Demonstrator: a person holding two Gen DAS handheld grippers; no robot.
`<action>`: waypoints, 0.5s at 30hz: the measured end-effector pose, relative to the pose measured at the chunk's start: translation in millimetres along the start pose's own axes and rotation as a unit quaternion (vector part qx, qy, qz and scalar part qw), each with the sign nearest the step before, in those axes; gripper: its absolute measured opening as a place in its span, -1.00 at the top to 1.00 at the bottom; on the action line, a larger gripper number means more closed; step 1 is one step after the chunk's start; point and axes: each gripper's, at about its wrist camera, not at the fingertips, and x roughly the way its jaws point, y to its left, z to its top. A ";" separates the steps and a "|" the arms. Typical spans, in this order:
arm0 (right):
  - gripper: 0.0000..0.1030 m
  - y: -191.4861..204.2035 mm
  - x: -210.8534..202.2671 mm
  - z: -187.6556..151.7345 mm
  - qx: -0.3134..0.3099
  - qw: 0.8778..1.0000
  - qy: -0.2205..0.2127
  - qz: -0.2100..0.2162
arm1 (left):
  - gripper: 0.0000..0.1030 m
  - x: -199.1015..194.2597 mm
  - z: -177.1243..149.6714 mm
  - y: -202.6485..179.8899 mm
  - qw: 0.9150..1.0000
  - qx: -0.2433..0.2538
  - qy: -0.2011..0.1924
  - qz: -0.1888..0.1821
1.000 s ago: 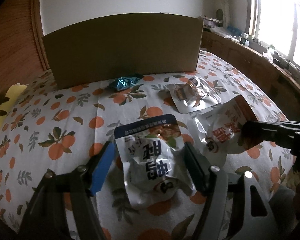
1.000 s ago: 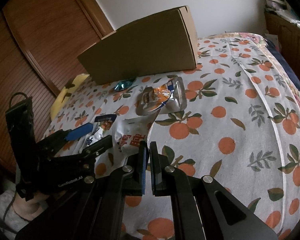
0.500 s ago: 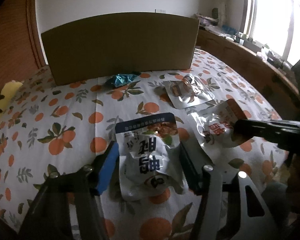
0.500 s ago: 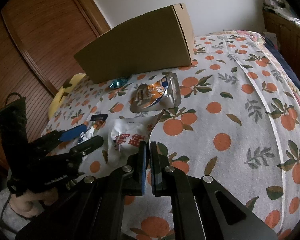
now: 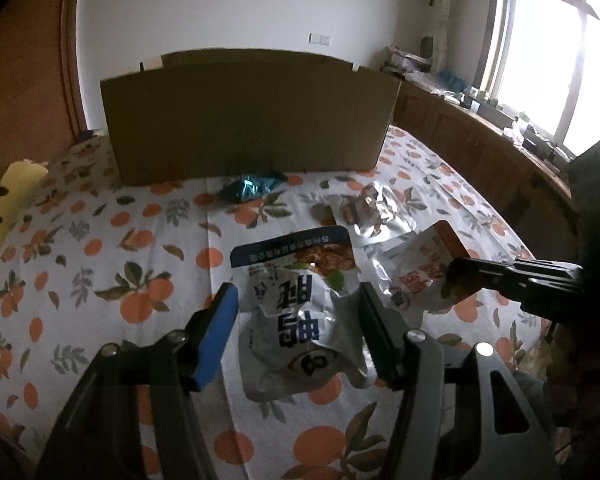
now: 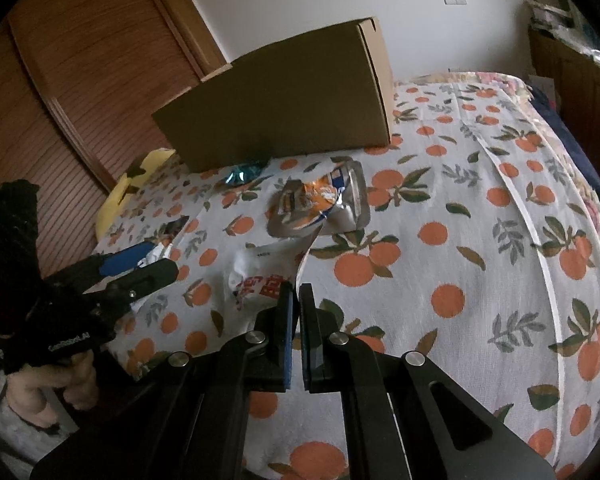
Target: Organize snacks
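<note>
Pinching across its width, the left gripper [image 5: 296, 300] has the silver foil pouch with the navy top band [image 5: 292, 256] between half-spread jaws, both pads apparently pressing its side edges so the middle buckles. It looks light, soft and slick, a sealed bag that crumples instead of resisting, so a hold on the flat seam or the top band should slip less than one on the puffed belly. Just beside it, the right gripper [image 6: 296, 292] is closed tight on a thin corner of the white-and-red foil pouch [image 6: 256, 276], which sags from that corner, equally limp.

Both pouches are at the near edge of the white bedsheet printed with oranges [image 5: 100, 280]. Farther back lie a crinkled silver packet with orange print [image 6: 320, 204] and a small teal wrapper [image 5: 248, 190], the latter just in front of the tall brown cardboard box [image 5: 252, 120]. Its near wall stands high, so anything bound for it must go up and over; open sheet lies to either side, though the two grippers are close together
</note>
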 end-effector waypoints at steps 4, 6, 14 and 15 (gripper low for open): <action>0.99 7.5 -4.1 10.3 -0.012 1.000 -0.006 -0.002 | -0.16 -5.5 5.5 1.6 1.000 0.002 -0.009 -0.004; 0.99 12.3 -5.7 15.9 -0.019 1.000 -0.007 -0.003 | -0.16 -7.6 8.2 2.7 1.000 0.002 -0.012 -0.007; 0.99 29.8 -20.4 45.5 -0.052 0.998 -0.023 -0.009 | -0.16 -23.2 36.6 8.3 0.999 0.017 -0.035 -0.012; 0.99 32.2 -22.0 50.5 -0.057 0.998 -0.026 -0.010 | -0.16 -24.3 40.6 9.2 0.999 0.019 -0.038 -0.012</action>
